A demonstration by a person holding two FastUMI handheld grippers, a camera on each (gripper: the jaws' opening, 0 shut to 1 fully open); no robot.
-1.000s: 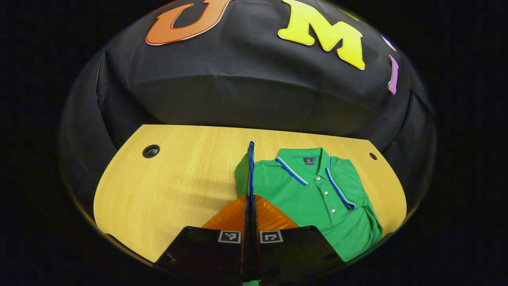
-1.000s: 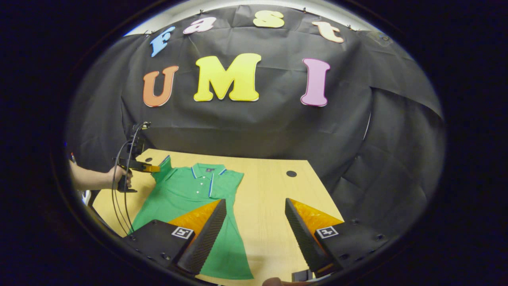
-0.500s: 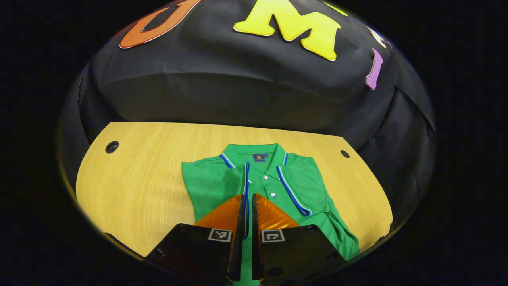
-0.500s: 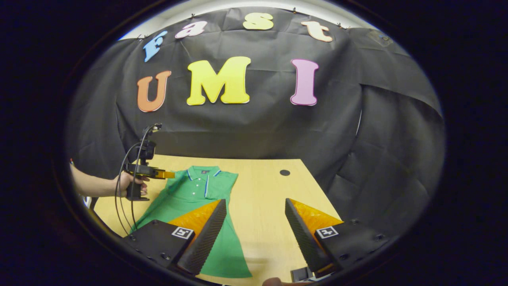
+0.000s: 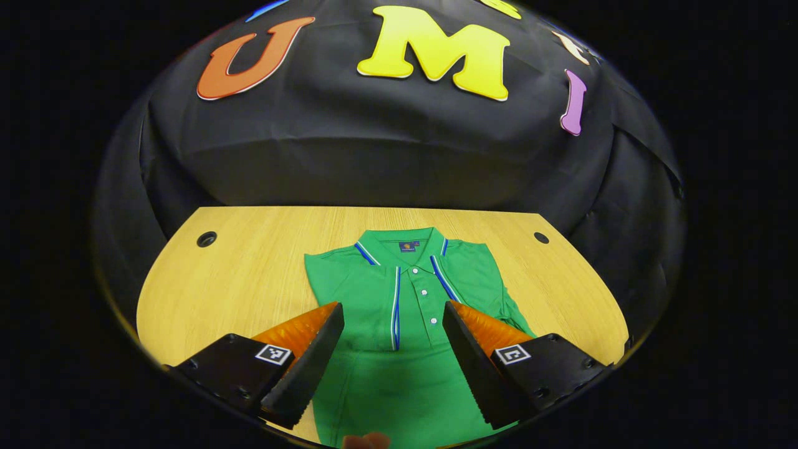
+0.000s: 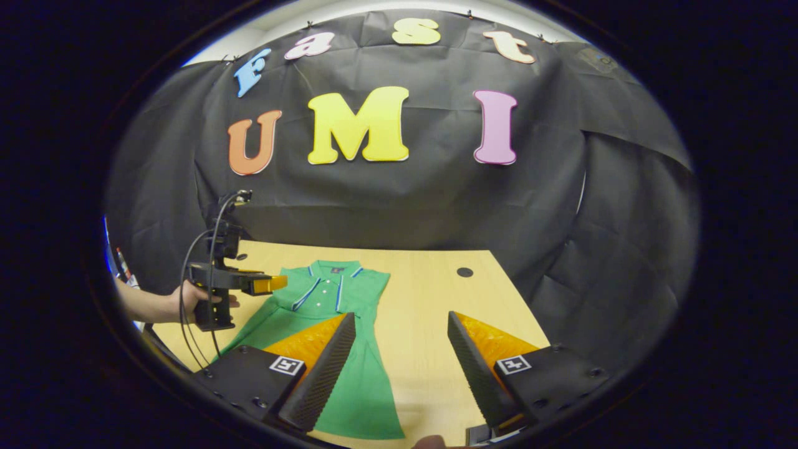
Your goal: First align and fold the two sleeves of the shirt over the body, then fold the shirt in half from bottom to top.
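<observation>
A green polo shirt [image 5: 374, 293] with blue-and-white trim lies face up on the wooden table [image 5: 249, 280], collar toward the wall. Its left sleeve [image 5: 358, 305] is folded flat over the chest, the striped cuff edge running beside the button placket. The shirt's right side [image 5: 508, 305] shows a folded, rumpled edge. My left gripper [image 5: 393, 305] hovers open above the shirt's middle with nothing between its fingers. In the right gripper view, the left gripper [image 6: 280, 284] is held by a hand [image 6: 187, 302] over the shirt [image 6: 365, 374]. My right gripper [image 6: 401, 316] is open over the shirt's lower right edge.
The table has round cable holes near its far corners [image 5: 206, 239] [image 5: 541, 237] [image 6: 464, 272]. Black cloth walls close in behind and to the right. Cables [image 6: 187, 312] hang from the left gripper. Bare wood lies on both sides of the shirt.
The left gripper carried the pinched left sleeve across onto the chest, opened, let it go and drew back over the shirt's middle. The right gripper has stayed open and nearly still.
</observation>
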